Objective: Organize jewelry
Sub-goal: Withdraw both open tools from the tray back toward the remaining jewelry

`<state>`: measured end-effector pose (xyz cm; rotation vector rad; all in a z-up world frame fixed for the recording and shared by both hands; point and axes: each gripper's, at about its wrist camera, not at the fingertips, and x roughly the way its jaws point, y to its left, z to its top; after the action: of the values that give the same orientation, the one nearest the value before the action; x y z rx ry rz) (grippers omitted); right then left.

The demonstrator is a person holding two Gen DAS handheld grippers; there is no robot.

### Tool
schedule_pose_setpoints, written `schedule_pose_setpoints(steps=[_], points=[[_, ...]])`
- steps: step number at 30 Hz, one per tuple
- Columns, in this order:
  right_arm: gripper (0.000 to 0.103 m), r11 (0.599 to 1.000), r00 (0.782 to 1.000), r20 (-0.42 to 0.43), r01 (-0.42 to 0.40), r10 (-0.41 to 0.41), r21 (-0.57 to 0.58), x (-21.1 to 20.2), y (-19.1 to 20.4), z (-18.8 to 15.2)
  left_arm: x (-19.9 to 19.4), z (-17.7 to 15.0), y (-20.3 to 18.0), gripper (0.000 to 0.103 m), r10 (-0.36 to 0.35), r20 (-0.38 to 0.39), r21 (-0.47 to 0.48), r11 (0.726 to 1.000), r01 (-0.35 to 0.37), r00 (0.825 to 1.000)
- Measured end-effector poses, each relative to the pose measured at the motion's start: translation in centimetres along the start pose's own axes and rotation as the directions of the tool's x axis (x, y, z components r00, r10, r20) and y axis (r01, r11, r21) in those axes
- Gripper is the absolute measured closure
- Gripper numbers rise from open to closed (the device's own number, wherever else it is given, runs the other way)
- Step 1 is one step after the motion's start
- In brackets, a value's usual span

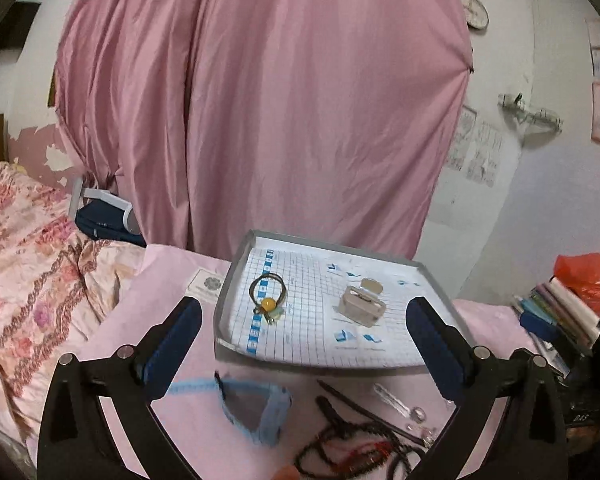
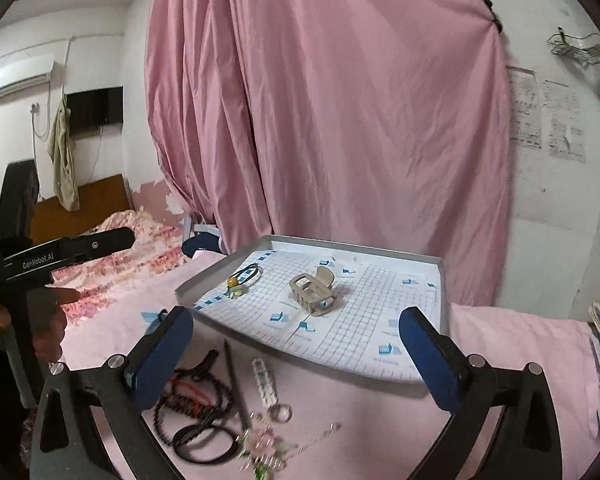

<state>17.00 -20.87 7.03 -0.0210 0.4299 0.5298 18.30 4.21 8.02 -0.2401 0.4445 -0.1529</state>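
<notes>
A grey tray (image 1: 228, 280) (image 2: 444, 276) lined with gridded paper lies on the pink cloth. In it rest a hair tie with a yellow bead (image 1: 269, 298) (image 2: 242, 276) and a beige claw clip (image 1: 361, 305) (image 2: 314, 290). Loose pieces lie on the cloth in front of the tray: a blue band (image 1: 260, 408), dark bead strings (image 1: 340, 446) (image 2: 192, 400), a black stick (image 2: 236, 388), a clear clip (image 2: 265, 382), a ring (image 2: 281, 414), a flower piece (image 2: 266, 448). My left gripper (image 1: 304, 320) is open above them, holding nothing. My right gripper (image 2: 296, 334) is open too, just short of the tray's near edge.
A pink curtain (image 1: 280, 100) hangs behind the table. A bed with floral cover (image 1: 28, 260) lies to the left. Books and a red bag (image 1: 572, 300) stand at the right. The left gripper's body and a hand (image 2: 40, 288) show at the right wrist view's left edge.
</notes>
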Motion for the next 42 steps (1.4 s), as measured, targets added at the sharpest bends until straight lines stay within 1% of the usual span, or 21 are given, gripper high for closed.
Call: schedule_pose_setpoints(steps=[3,9,14,20,23,26,30,33,37,41,42], points=[[0.0,1.0,1.0,0.006,0.007,-0.007,0.01,-1.4,0.1,-0.8,-2.0,-0.9,0.4,0.003,0.014,0.025,-0.016,1.0,-0.013,1.0],[0.0,1.0,1.0,-0.011,0.008,-0.008,0.018,-3.7,0.5,-3.0,-4.9,-3.3,0.7,0.003,0.063,0.033,0.019,0.998,-0.064,0.997],[0.0,1.0,0.998,-0.069,0.013,-0.013,0.002,-4.3,0.9,-5.2,-6.0,-5.9,1.4,0.003,0.065,-0.004,0.034,0.997,-0.065,0.998],[0.0,1.0,0.986,-0.167,0.006,-0.004,0.012,-3.8,1.5,-7.8,-6.7,-9.0,1.7,0.003,0.116,-0.034,0.086,0.99,-0.113,0.993],[0.0,0.999,0.977,-0.213,0.003,0.008,0.051,-3.0,1.4,-8.9,-6.1,-10.6,1.6,0.003,0.124,-0.06,0.118,0.986,-0.117,0.99],[0.0,0.996,0.966,-0.258,0.001,0.023,0.092,-2.0,1.2,-9.8,-4.8,-11.7,1.7,0.003,0.115,-0.115,0.119,0.988,-0.102,0.987],[0.0,0.998,0.953,-0.303,0.029,-0.01,0.059,-1.1,1.3,-10.1,-3.0,-12.2,1.9,0.003,0.108,-0.178,0.11,0.99,-0.09,0.978],[0.0,0.999,0.948,-0.318,0.027,-0.012,0.042,-0.5,1.3,-10.0,-1.7,-11.6,2.2,0.003,0.116,-0.205,0.103,0.99,-0.097,0.972],[0.0,1.0,0.943,-0.332,0.017,-0.008,0.026,0.2,1.1,-9.5,-0.2,-10.3,2.5,0.003,0.094,-0.217,0.097,0.993,-0.074,0.972],[0.001,1.0,0.939,-0.345,-0.001,0.007,0.019,1.2,1.0,-8.9,1.2,-9.4,2.3,0.003,0.08,-0.226,0.14,0.989,-0.049,0.971],[0.005,1.0,0.937,-0.348,-0.007,0.013,0.019,1.4,1.0,-8.8,1.5,-9.3,2.1,0.003,0.076,-0.228,0.154,0.987,-0.041,0.971]])
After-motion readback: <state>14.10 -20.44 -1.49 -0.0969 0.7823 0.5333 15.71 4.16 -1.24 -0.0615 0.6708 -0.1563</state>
